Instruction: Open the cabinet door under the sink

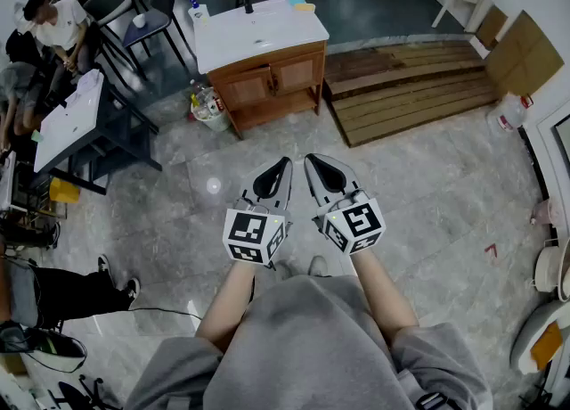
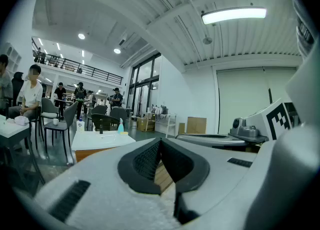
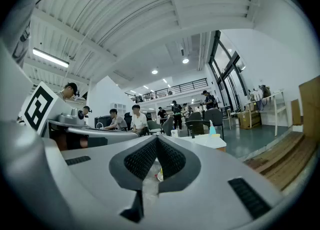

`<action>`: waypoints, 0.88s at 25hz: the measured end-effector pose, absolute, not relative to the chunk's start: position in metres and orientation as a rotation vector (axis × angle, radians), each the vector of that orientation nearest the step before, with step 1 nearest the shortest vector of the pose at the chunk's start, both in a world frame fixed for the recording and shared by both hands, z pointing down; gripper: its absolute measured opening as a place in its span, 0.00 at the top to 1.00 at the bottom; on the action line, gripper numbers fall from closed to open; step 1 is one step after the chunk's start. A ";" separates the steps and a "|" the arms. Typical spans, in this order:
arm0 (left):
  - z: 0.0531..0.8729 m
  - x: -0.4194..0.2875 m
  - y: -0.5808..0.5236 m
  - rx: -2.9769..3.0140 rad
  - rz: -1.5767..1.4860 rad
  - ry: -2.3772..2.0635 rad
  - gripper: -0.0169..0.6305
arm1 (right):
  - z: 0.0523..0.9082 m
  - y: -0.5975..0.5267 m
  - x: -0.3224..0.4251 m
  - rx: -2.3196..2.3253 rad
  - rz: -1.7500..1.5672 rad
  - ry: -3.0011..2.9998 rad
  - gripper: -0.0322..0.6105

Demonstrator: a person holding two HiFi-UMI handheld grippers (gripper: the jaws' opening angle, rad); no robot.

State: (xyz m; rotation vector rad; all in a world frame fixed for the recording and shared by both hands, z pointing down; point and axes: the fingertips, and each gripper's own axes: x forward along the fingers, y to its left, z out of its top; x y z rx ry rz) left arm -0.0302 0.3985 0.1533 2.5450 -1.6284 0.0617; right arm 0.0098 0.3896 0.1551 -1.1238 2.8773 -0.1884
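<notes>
The cabinet doors [image 1: 272, 80] under the white sink [image 1: 258, 29] are closed, well apart from us across the grey floor [image 1: 427, 185]. We hold the left hand-held gripper [image 1: 281, 164] and the right hand-held gripper [image 1: 313, 160] side by side, each with its jaws pressed together on nothing.

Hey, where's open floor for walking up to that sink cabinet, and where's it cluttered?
The grey floor straight ahead, up to the sink cabinet, is bare. Crowded: bottles on the floor at its left corner, the wooden platform along its right.
</notes>
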 end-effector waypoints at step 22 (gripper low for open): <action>0.181 0.008 0.376 2.458 0.171 -1.672 0.96 | 0.179 0.363 0.055 -1.055 -0.345 2.844 0.94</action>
